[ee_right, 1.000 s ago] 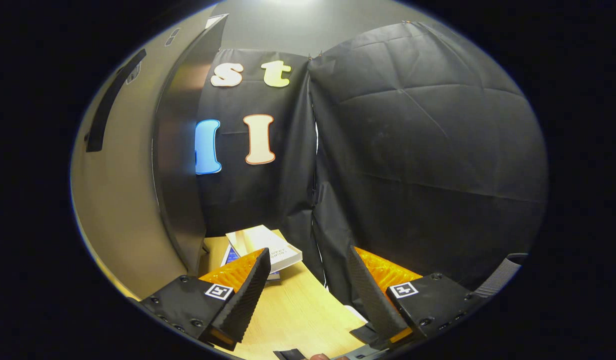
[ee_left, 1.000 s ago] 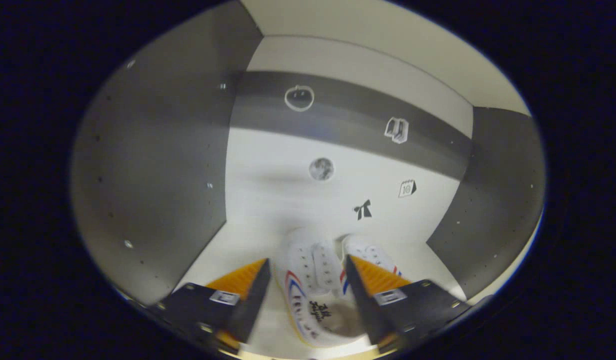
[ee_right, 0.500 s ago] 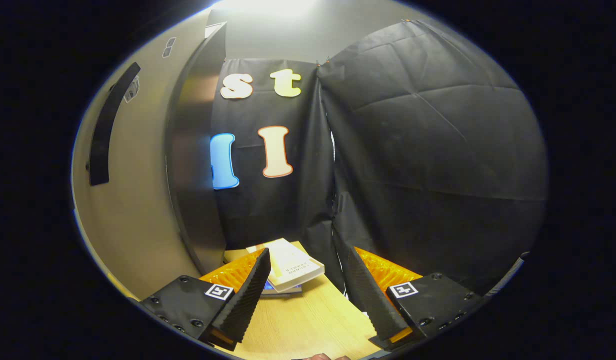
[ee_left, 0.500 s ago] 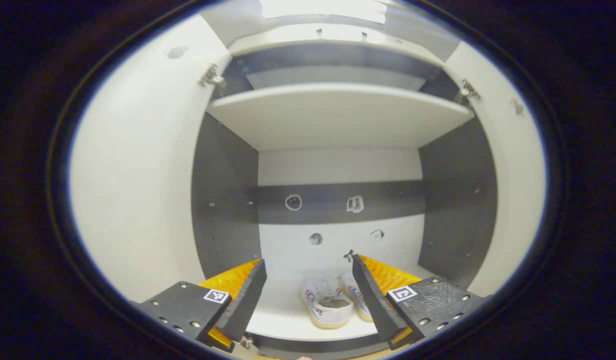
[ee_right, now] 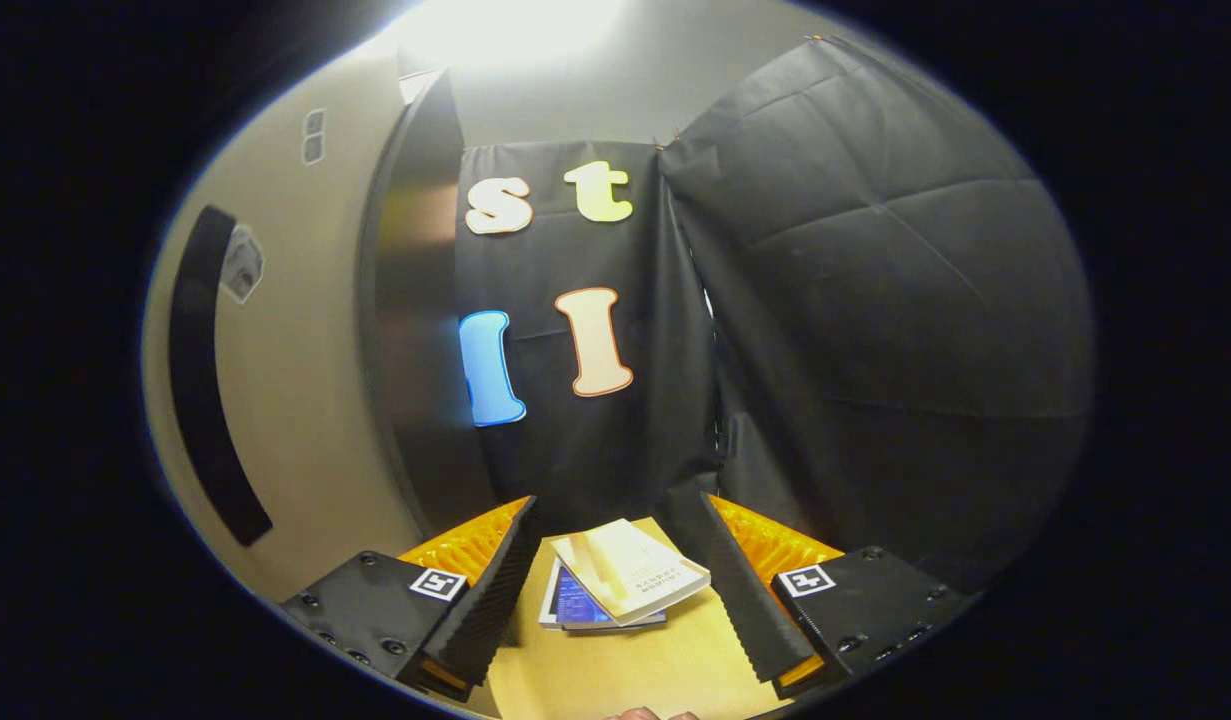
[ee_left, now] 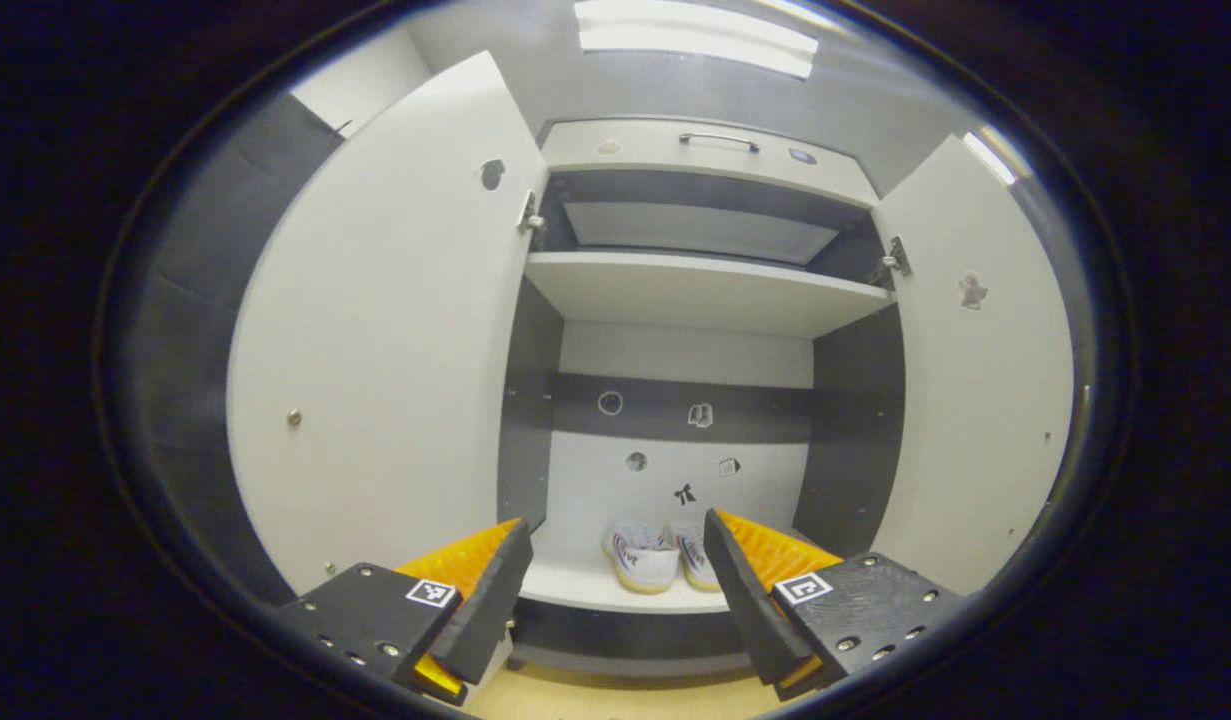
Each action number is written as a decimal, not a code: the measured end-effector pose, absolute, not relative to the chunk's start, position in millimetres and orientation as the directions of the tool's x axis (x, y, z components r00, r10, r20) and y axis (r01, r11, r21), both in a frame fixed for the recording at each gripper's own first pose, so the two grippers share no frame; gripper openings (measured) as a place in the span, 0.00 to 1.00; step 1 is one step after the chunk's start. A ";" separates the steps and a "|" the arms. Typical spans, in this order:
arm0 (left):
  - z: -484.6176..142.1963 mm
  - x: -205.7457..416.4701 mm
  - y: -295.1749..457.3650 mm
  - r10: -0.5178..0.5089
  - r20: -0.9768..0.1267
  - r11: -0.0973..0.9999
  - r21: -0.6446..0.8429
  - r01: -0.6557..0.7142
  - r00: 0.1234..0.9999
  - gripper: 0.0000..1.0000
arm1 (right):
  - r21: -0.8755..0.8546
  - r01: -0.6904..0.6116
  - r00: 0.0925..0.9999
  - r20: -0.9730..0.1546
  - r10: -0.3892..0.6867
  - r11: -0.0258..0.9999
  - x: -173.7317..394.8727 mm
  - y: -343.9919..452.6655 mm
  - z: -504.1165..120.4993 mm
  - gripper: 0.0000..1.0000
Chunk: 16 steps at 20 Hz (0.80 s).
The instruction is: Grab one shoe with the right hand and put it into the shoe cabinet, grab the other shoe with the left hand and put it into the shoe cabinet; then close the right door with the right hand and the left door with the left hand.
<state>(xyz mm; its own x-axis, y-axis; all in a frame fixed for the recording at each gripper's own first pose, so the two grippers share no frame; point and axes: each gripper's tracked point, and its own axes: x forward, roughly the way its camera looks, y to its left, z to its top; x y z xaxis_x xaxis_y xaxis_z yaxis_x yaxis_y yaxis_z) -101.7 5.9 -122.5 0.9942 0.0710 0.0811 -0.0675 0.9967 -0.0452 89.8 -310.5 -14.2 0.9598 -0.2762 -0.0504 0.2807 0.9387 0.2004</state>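
The left gripper [ee_left: 615,590] ends in two wedge-shaped fingers with ribbed inner faces, each mounted on a dark block studded with small round screws and carrying a square black-and-white marker tag on top. The right gripper [ee_right: 615,590] is built the same way: wedge fingers, ridged gripping faces, screw-dotted blocks, one square marker tag on each block.
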 end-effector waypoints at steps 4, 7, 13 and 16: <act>-147.3 -127.4 12.1 0.108 0.023 0.994 -0.034 -0.107 0.994 1.00 | 0.227 0.191 0.981 -0.055 -0.183 0.955 96.0 -295.9 8.2 0.98; -167.9 -139.1 3.6 0.092 -0.016 0.989 -0.115 -0.094 0.996 0.99 | 0.205 0.134 0.991 -0.011 -0.134 0.970 95.3 -287.2 40.1 0.98; -187.4 -143.5 -13.9 0.025 -0.073 0.994 -0.103 -0.033 0.997 0.99 | 0.178 0.019 0.999 0.036 -0.026 0.984 92.8 -255.9 88.9 0.98; -184.6 -144.5 -21.0 -0.026 -0.085 0.993 -0.118 0.016 0.996 0.99 | 0.114 -0.020 0.999 0.030 0.017 0.993 88.4 -235.5 98.1 0.98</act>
<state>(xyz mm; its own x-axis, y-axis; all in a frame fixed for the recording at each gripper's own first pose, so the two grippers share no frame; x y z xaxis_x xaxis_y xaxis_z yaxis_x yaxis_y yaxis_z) -144.5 -21.0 -184.6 0.9961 -0.0259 -0.0846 0.0158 0.9929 -0.1176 88.4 -235.5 98.1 0.9994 0.0166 0.0302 -0.0199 0.9933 0.1136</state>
